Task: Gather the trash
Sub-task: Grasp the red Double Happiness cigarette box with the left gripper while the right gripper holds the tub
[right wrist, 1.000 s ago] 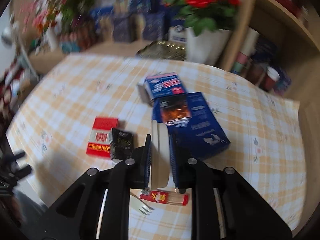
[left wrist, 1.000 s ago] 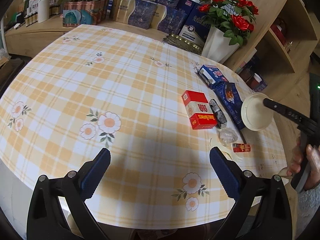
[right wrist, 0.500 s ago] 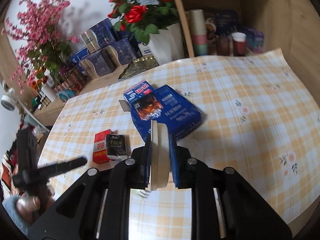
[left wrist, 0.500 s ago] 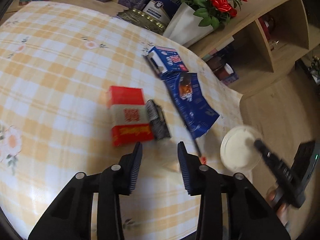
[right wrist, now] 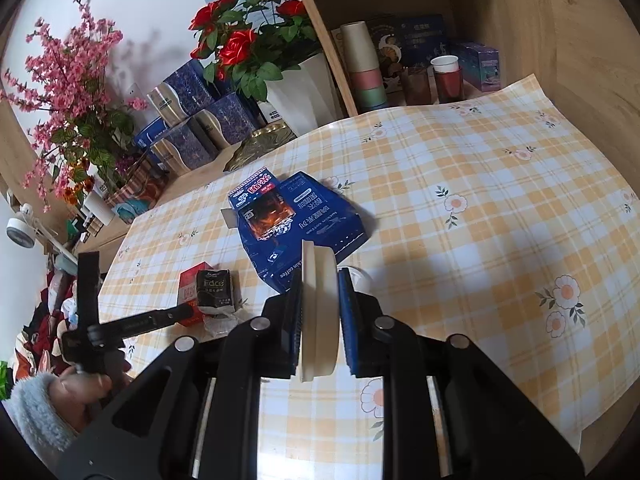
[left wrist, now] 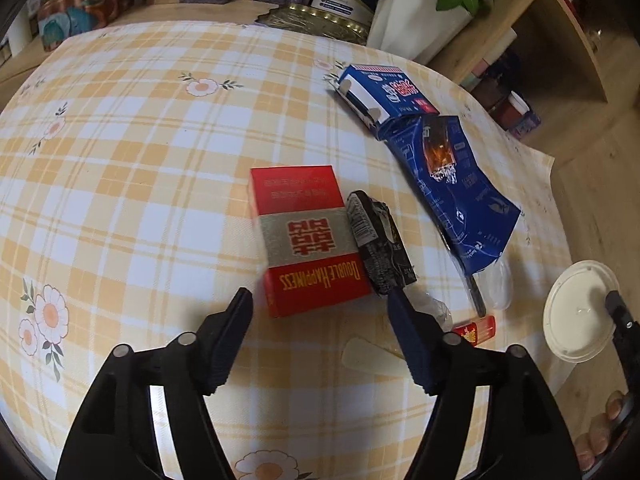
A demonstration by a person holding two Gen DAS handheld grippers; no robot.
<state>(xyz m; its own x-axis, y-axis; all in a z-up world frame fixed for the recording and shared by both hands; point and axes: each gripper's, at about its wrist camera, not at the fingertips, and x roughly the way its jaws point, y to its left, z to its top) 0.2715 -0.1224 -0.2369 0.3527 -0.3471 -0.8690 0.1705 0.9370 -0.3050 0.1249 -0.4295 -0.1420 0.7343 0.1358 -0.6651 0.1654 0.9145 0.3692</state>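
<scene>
The red carton (left wrist: 310, 240) on the worktop (left wrist: 132, 184) bears "DOUBLE HAPPINESS" in gold capitals along its lower red band, seen upside down from the left wrist view, with a large red double-happiness character on the grey band above it. The black wrapper (right wrist: 214, 286) touching the carton reads "Edco" in pale letters in the right wrist view. The flattened blue pouch (right wrist: 312, 220) carries the word "coffee" along its edge; its other print, in Chinese characters, is too small to read.

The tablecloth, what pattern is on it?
Orange-and-white checks with daisy flowers on the tablecloth, clearest in the left wrist view.
</scene>
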